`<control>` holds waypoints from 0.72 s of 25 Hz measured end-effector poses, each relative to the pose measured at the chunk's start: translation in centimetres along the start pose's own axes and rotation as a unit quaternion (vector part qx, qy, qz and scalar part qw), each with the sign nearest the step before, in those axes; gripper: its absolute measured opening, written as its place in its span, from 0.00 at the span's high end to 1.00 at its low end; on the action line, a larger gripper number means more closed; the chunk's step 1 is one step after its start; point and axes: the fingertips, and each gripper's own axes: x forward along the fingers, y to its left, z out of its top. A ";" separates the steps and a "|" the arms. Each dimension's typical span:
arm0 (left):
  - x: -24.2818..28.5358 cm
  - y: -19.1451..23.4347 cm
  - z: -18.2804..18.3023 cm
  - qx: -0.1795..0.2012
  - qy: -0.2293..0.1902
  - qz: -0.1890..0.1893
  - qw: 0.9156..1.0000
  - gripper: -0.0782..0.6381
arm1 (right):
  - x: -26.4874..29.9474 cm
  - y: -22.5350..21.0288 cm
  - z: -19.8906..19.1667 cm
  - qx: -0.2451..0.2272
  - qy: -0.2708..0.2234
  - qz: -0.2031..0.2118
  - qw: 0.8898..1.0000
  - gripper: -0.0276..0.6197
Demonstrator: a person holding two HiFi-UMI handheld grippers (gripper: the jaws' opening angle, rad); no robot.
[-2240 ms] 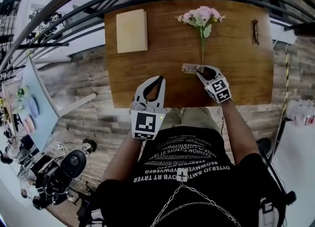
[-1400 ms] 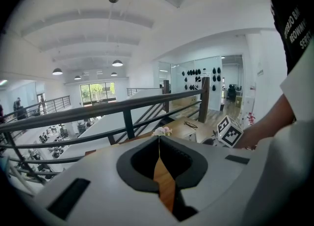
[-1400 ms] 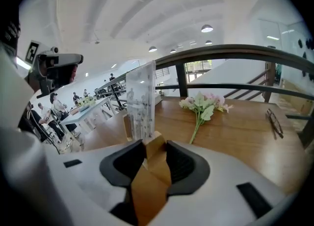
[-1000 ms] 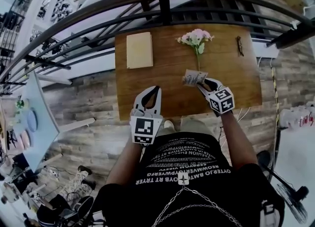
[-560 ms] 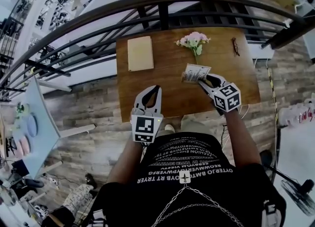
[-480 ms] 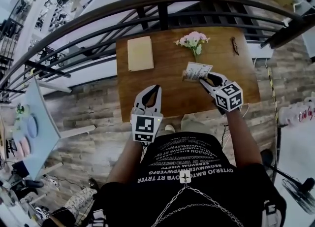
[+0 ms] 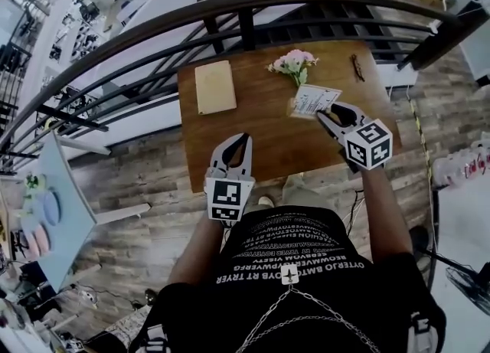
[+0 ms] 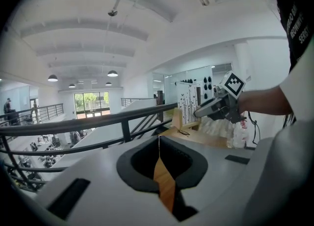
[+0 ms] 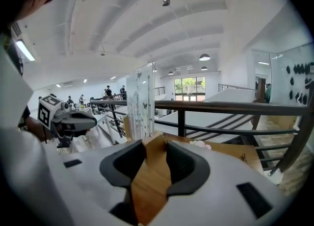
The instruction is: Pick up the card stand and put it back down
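Height changes: overhead, the card stand (image 7: 314, 101) rises off the table (image 7: 260, 137) in the right gripper (image 7: 325, 112); in the left gripper view the left gripper (image 8: 158, 138) is closed on nothing; the right gripper view shows jaws clamping its base (image 9: 149, 171), so set-down remains.
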 end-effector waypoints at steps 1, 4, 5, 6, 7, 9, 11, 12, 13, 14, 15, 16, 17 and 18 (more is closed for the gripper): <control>-0.1 -0.2 -0.1 0.001 0.000 -0.002 1.000 0.85 | -0.4 0.1 0.3 -0.002 -0.003 -0.001 1.000 0.72; -0.3 -0.7 -0.1 0.002 -0.001 -0.008 1.000 0.85 | -1.3 0.3 1.4 -0.006 -0.010 -0.004 1.000 0.72; -0.3 -0.7 0.0 0.002 -0.002 -0.009 1.000 0.85 | -1.5 0.3 1.8 -0.008 -0.013 -0.005 1.000 0.72; -0.3 -0.8 0.0 0.003 -0.003 -0.010 1.000 0.85 | -1.8 0.3 2.1 -0.010 -0.015 -0.006 1.000 0.72; -0.3 -0.9 0.0 0.003 -0.003 -0.011 1.000 0.85 | -2.0 0.2 2.5 -0.012 -0.017 -0.007 1.000 0.72; -0.3 -1.2 0.0 0.002 -0.003 -0.012 1.000 0.85 | -2.6 0.0 3.0 -0.014 -0.023 -0.009 1.000 0.72; -0.3 -1.4 0.1 0.001 -0.003 -0.013 1.000 0.85 | -3.3 -0.1 3.5 -0.015 -0.027 -0.011 0.999 0.72; -0.3 -1.5 0.2 0.001 -0.004 -0.013 1.000 0.85 | -3.7 -0.2 3.8 -0.016 -0.029 -0.012 0.999 0.72; -0.3 -1.6 0.3 0.001 -0.004 -0.013 1.000 0.85 | -4.0 -0.3 4.1 -0.017 -0.030 -0.013 0.999 0.72; -0.3 -1.7 0.5 0.001 -0.005 -0.014 1.000 0.85 | -4.2 -0.3 4.4 -0.018 -0.032 -0.014 0.999 0.72; -0.2 -1.8 0.5 0.002 -0.004 -0.014 1.000 0.85 | -4.4 -0.4 4.6 -0.018 -0.033 -0.013 0.999 0.72; -0.1 -1.9 0.6 0.002 -0.004 -0.015 1.000 0.85 | -4.5 -0.5 4.7 -0.019 -0.033 -0.012 0.999 0.72; 0.1 -2.0 0.6 0.003 -0.003 -0.015 1.000 0.85 | -4.6 -0.5 4.8 -0.019 -0.033 -0.010 0.999 0.72; 0.3 -2.2 0.7 0.003 -0.003 -0.015 1.000 0.85 | -4.6 -0.7 4.8 -0.018 -0.034 -0.009 0.999 0.72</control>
